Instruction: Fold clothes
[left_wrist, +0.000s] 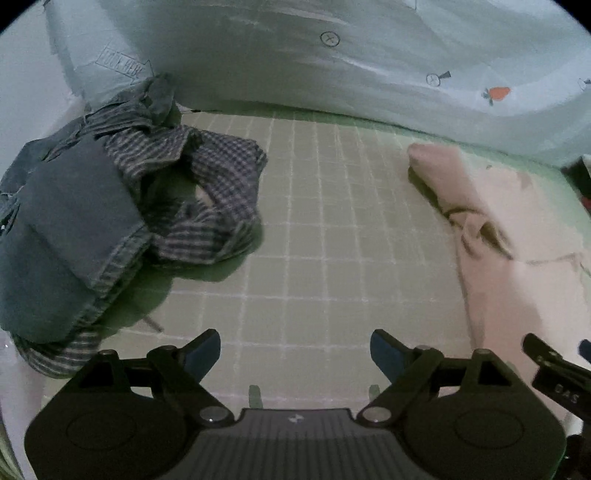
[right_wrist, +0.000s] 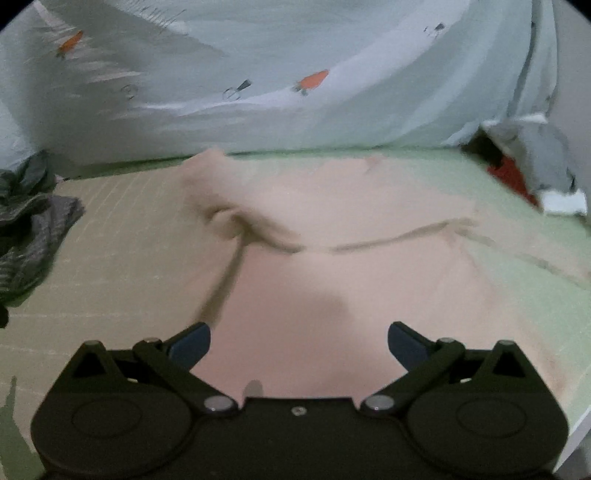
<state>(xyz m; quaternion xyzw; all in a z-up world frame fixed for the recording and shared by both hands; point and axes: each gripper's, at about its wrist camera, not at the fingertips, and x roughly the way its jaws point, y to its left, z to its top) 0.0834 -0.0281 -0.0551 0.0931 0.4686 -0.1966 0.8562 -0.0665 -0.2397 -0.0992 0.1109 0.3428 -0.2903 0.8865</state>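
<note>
One pink cloth (right_wrist: 332, 229) lies flat on the mat (left_wrist: 314, 229). Two more clothes sit in a pile (left_wrist: 110, 206). Both grippers, left (left_wrist: 295, 354) and right (right_wrist: 299, 343), are wide apart, holding nothing.

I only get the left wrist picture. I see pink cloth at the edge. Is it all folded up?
Observer: No, the pink garment lies spread out with creases, in front of the right gripper.
Operator: Is that gripper holding it?
Observer: No, its jaws are wide open, nothing between them.
Operator: What's past the pink cloth?
Observer: Something red under crumpled grey fabric in the far corner.
</note>
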